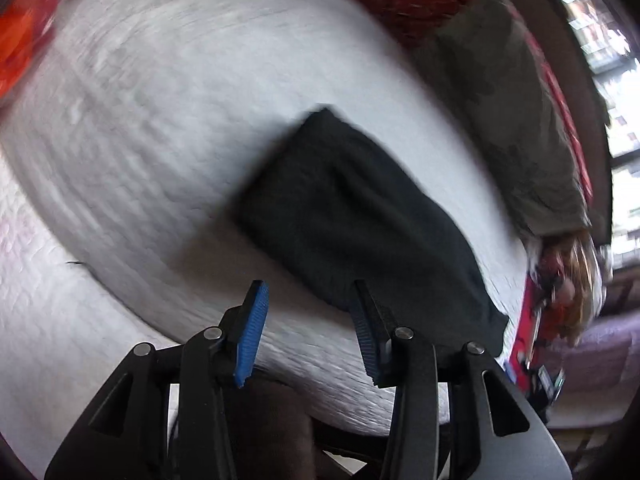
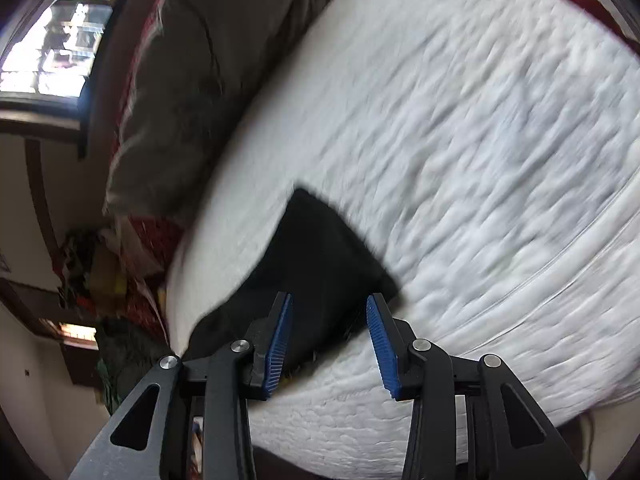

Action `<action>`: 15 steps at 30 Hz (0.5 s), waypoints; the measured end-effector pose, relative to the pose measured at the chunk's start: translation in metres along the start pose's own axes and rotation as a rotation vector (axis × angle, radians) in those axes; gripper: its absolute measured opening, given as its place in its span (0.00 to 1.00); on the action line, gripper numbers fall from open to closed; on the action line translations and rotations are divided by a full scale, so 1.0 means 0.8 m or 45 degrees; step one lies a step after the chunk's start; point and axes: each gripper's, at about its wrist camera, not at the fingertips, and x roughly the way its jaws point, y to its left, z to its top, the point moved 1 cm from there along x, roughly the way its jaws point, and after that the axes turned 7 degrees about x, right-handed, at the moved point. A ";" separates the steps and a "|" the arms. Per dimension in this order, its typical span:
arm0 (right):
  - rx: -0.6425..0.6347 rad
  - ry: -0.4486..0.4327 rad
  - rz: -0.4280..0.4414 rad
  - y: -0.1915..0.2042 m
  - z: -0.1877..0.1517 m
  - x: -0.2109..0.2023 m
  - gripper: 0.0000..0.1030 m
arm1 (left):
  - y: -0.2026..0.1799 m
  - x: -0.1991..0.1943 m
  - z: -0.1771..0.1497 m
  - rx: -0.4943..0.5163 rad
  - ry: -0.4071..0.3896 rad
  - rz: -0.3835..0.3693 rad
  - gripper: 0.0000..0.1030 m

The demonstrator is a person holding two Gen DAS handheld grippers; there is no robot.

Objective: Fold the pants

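Left gripper (image 1: 308, 292) and right gripper (image 2: 330, 300) tilted down over the mattress (image 2: 480, 140) edge, jaws parted, empty, above seemingly folded black pants (image 1: 348, 208), motion-blurred.

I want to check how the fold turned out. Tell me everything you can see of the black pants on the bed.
The black pants lie folded into a compact, roughly rectangular bundle of soft, matte dark cloth, flat on the white quilted bedcover, near the bed's front edge. The right wrist view shows them the same way, one corner pointing up the bed. The layers look slightly puffy, the edges fairly even, though blur hides seams and details. Neither the left gripper nor the right gripper holds them; both stand open, nothing between the pads.
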 end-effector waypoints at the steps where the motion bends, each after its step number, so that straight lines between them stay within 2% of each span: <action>1: -0.028 -0.022 -0.007 0.005 0.006 -0.003 0.40 | -0.015 0.001 0.003 0.039 -0.004 0.018 0.39; 3: -0.082 -0.024 -0.001 0.021 0.016 0.004 0.40 | -0.043 0.006 0.021 0.104 -0.019 0.054 0.39; 7: -0.214 0.010 -0.046 0.056 0.025 0.041 0.40 | -0.059 0.023 0.079 0.099 -0.056 0.147 0.39; 11: -0.376 -0.046 -0.212 0.087 0.031 0.077 0.41 | -0.058 0.056 0.107 0.087 0.048 0.152 0.39; 13: -0.410 -0.058 -0.280 0.090 0.032 0.091 0.47 | -0.059 0.078 0.104 0.142 0.068 0.270 0.39; 15: -0.448 -0.060 -0.328 0.090 0.030 0.099 0.47 | -0.051 0.096 0.102 0.155 0.064 0.384 0.39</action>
